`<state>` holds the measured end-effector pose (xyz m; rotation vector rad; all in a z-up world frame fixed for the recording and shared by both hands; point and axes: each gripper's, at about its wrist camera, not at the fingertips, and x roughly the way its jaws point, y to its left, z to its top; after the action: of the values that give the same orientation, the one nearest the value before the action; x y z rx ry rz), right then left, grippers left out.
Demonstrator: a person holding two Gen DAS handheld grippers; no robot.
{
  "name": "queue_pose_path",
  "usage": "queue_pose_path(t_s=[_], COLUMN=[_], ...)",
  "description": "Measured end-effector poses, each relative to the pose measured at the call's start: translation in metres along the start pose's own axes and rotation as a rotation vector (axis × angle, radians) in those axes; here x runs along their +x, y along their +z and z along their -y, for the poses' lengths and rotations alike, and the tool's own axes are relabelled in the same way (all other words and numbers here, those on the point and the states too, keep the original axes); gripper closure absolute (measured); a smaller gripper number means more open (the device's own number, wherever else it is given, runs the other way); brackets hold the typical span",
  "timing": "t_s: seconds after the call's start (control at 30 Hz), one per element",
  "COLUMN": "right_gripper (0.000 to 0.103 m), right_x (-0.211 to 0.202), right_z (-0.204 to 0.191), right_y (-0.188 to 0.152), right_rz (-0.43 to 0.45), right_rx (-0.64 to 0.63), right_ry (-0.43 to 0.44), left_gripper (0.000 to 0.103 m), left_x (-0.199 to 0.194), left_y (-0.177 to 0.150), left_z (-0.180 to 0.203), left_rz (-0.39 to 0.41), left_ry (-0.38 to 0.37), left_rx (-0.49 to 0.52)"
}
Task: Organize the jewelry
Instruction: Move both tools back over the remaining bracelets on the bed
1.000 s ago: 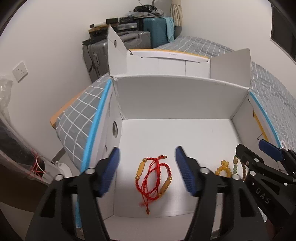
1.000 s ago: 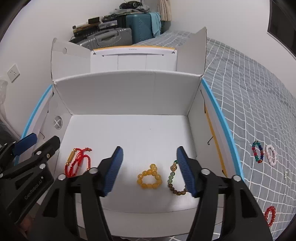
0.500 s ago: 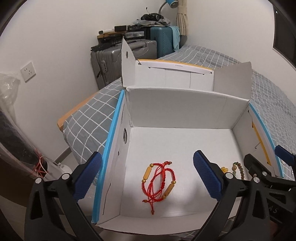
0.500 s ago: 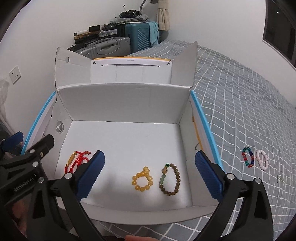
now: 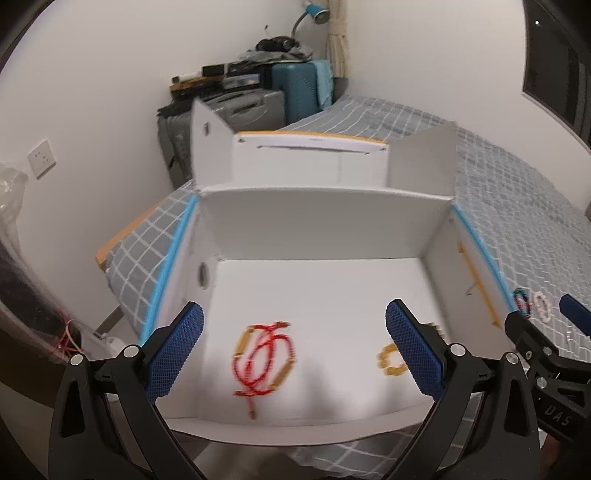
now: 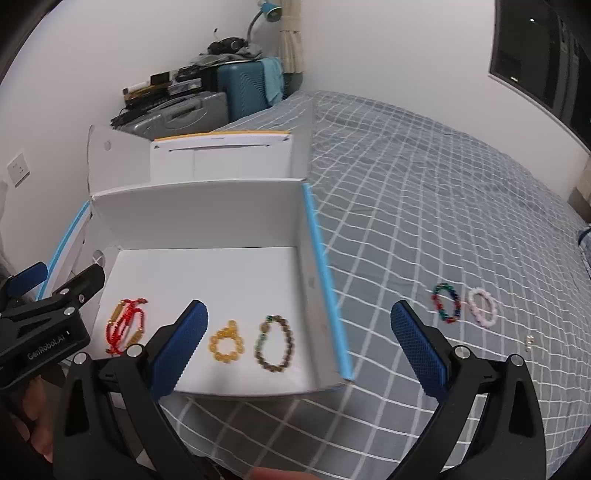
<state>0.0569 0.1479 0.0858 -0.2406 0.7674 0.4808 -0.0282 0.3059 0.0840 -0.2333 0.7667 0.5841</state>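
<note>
An open white box point(image 5: 325, 210) point(image 6: 199, 210) lies on the grey checked bed. Inside it lie a red cord bracelet point(image 5: 264, 360) point(image 6: 125, 325), a yellow bead bracelet point(image 6: 226, 343) point(image 5: 389, 363) and a brown-green bead bracelet point(image 6: 275, 343). On the bed to the right of the box lie a multicoloured bead bracelet point(image 6: 447, 302) point(image 5: 521, 301), a pink bead bracelet point(image 6: 482, 306) point(image 5: 541, 305) and a small metal piece point(image 6: 530, 341). My left gripper point(image 5: 295, 350) is open and empty above the box's front. My right gripper point(image 6: 299, 349) is open and empty over the box's right wall.
Suitcases point(image 6: 207, 107) with clutter on top stand by the far wall, with a blue lamp point(image 6: 271, 11) above them. A wall socket point(image 5: 41, 158) is at the left. The box's lid flaps point(image 5: 421, 155) stand up behind it. The bed point(image 6: 443, 192) stretches to the right.
Both grippers have opened wide and pulled back and up from the box. The right view has swung to the right, so the bracelets on the bed show more centrally.
</note>
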Motion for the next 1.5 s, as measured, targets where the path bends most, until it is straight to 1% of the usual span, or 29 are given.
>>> queue_pose_path(t_s=[0.17, 0.33, 0.43, 0.63, 0.8, 0.97, 1.17, 1.33, 1.4, 1.5], right_gripper=[0.008, 0.008, 0.008, 0.008, 0.008, 0.008, 0.008, 0.008, 0.008, 0.008], right_x=[-0.014, -0.029, -0.038, -0.051, -0.06, -0.058, -0.044, -0.022, -0.008, 0.012], right_z=[0.031, 0.07, 0.095, 0.149, 0.193, 0.233, 0.267, 0.291, 0.301, 0.31], right_y=[-0.006, -0.017, -0.025, -0.042, -0.061, -0.081, -0.11, -0.139, -0.149, -0.162], right_rz=[0.015, 0.029, 0.035, 0.035, 0.038, 0.026, -0.011, -0.053, -0.083, -0.133], right_rx=[0.029, 0.071, 0.096, 0.15, 0.187, 0.241, 0.28, 0.325, 0.344, 0.349], right_ry=[-0.026, -0.058, -0.082, -0.127, -0.173, -0.207, -0.233, -0.242, -0.239, -0.235], left_gripper=[0.006, 0.006, 0.006, 0.006, 0.006, 0.006, 0.006, 0.006, 0.006, 0.006], left_x=[-0.009, -0.015, -0.02, -0.027, -0.023, -0.01, 0.013, 0.046, 0.06, 0.081], left_y=[0.001, 0.001, 0.0, -0.004, -0.009, -0.016, -0.024, -0.029, -0.032, -0.034], left_z=[0.033, 0.068, 0.095, 0.159, 0.215, 0.268, 0.324, 0.359, 0.371, 0.382], left_rz=[0.012, 0.024, 0.029, 0.032, 0.02, 0.001, -0.023, -0.056, -0.063, -0.078], left_ry=[-0.037, -0.076, -0.107, -0.178, -0.234, -0.279, -0.323, -0.335, -0.352, -0.333], left_rx=[0.029, 0.061, 0.081, 0.153, 0.206, 0.261, 0.328, 0.368, 0.376, 0.403])
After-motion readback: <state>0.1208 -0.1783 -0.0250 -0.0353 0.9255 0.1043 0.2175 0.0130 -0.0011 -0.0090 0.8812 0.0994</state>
